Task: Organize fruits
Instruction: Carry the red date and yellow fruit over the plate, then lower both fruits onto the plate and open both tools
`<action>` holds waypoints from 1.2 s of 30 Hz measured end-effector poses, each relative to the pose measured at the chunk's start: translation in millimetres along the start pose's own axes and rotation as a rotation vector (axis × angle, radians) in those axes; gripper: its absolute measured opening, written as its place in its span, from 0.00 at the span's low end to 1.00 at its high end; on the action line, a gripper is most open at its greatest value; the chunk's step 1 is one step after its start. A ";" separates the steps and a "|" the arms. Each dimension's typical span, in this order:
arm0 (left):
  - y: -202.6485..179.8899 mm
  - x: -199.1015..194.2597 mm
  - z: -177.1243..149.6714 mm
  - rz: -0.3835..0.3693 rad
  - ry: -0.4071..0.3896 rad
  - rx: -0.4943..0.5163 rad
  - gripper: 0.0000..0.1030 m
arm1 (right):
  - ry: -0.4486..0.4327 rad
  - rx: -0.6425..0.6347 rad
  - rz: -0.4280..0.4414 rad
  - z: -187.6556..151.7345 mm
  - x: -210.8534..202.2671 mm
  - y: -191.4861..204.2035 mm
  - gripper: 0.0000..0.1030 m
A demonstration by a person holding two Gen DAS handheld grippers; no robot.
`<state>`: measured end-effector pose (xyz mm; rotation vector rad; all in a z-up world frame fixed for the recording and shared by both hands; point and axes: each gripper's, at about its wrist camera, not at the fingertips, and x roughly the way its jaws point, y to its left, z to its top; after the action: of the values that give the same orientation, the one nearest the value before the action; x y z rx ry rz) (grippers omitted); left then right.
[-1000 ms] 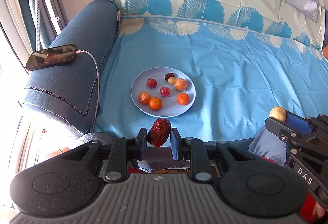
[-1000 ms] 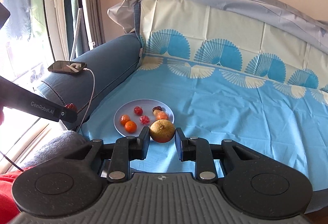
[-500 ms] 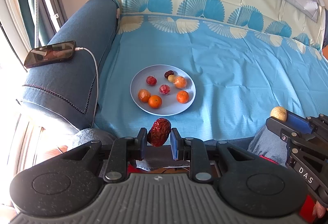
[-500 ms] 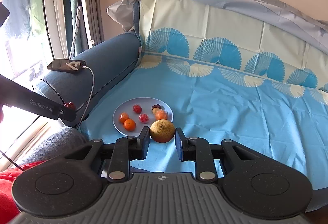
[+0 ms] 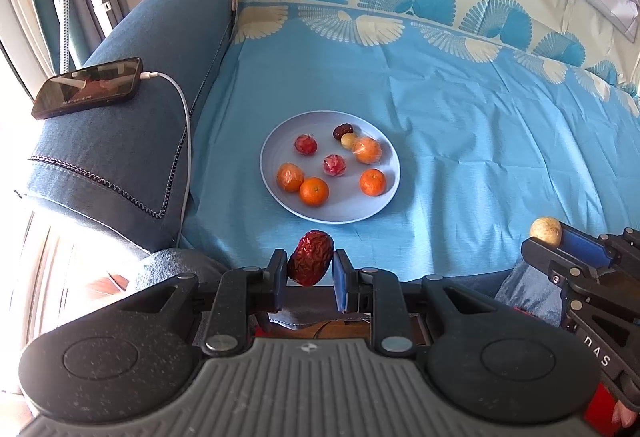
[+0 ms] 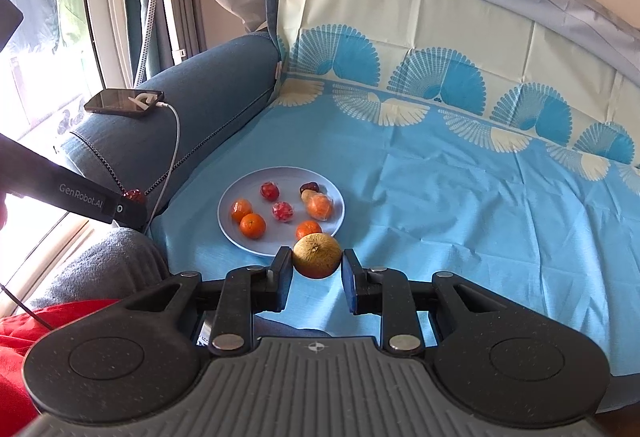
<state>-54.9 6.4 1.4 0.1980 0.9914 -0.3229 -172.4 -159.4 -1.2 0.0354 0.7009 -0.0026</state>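
A pale blue plate (image 5: pixel 276 141) (image 6: pixel 336 197) lies on the blue sheet and holds several small fruits: oranges (image 5: pixel 314 191), red wrapped ones (image 5: pixel 306 144) and a dark date (image 5: pixel 342 130). My left gripper (image 5: pixel 310 269) is shut on a wrinkled red date (image 5: pixel 311 257), hanging just short of the plate's near rim. My right gripper (image 6: pixel 316 265) is shut on a round yellow-brown fruit (image 6: pixel 317 255), held over the plate's near right rim. The left view shows the right gripper (image 5: pixel 560 241) at the right edge with that fruit (image 5: pixel 546 230); the right view shows the left gripper (image 6: pixel 134 203) at the left.
A blue sofa armrest (image 5: pixel 120 141) stands left of the plate, with a phone (image 5: pixel 88 87) and its white charging cable (image 5: pixel 182 105) on top. Patterned sheet (image 5: pixel 480 117) stretches right of the plate. A person's grey-clad knee (image 6: pixel 104 269) and red garment (image 6: pixel 24 333) sit at the lower left.
Both grippers have moved forward and slightly down toward the plate, each still holding its fruit. The plate and its fruits appear a little closer and lower in both views.
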 end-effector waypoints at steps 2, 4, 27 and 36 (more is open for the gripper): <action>3.0 7.0 6.7 0.002 0.003 -0.002 0.26 | 0.011 -0.007 0.011 3.7 10.6 0.8 0.27; 5.1 16.4 13.7 0.007 0.005 0.005 0.26 | 0.024 -0.011 0.020 7.2 22.6 2.0 0.27; 9.5 182.9 107.6 0.026 0.127 0.049 0.25 | 0.163 -0.017 0.103 49.4 203.1 -4.4 0.27; 9.1 229.3 117.4 0.049 0.167 0.062 0.25 | 0.212 -0.018 0.110 46.3 243.8 -9.9 0.27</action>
<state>156.6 -61.8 -129.3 0.3088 1.1403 -0.2960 43.6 -168.5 -123.3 0.0575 0.9106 0.1143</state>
